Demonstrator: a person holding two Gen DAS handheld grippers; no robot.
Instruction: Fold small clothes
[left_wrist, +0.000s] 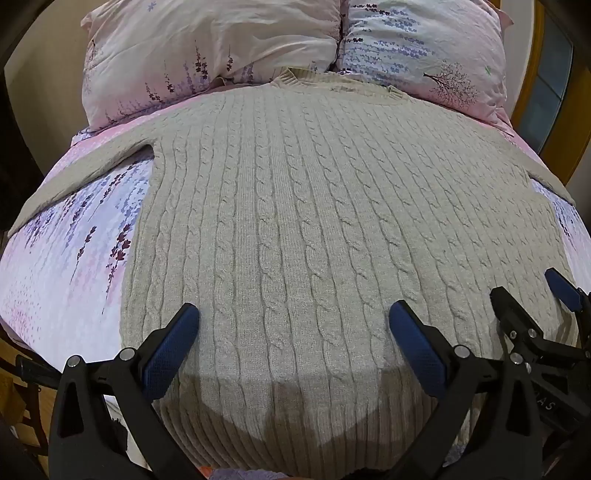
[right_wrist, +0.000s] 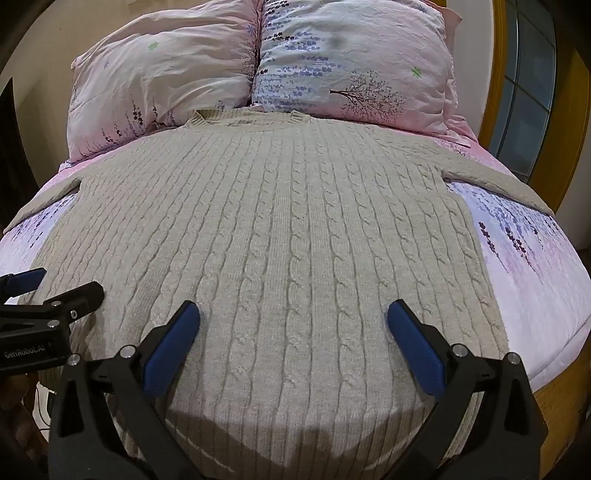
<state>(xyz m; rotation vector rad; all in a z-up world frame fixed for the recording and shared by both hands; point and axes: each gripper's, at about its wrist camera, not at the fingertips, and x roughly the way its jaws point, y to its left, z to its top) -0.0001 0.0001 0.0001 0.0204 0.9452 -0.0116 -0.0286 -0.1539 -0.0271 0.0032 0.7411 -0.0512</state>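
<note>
A: Where is the sweater (left_wrist: 295, 229) lying?

B: It is lying flat on the bed (left_wrist: 55, 266), front up, collar toward the two pillows (left_wrist: 207, 48) and its ribbed hem toward the cameras. Both sleeves are stretching out sideways over the flowered sheet.

A: And the left gripper (left_wrist: 293, 325)?

B: It is hanging over the hem end with its jaws spread wide and nothing between them. Its blue pads (left_wrist: 173, 347) are sitting above the knit; whether they are touching it, I cannot tell.

A: The right gripper (right_wrist: 293, 321)?

B: It is doing the same, released and empty, hovering over the hem just beside the left one. Each gripper is showing at the edge of the other's view.

A: Anything else?

B: A wooden frame (right_wrist: 498, 74) with glass panes is standing to the right of the bed.
</note>
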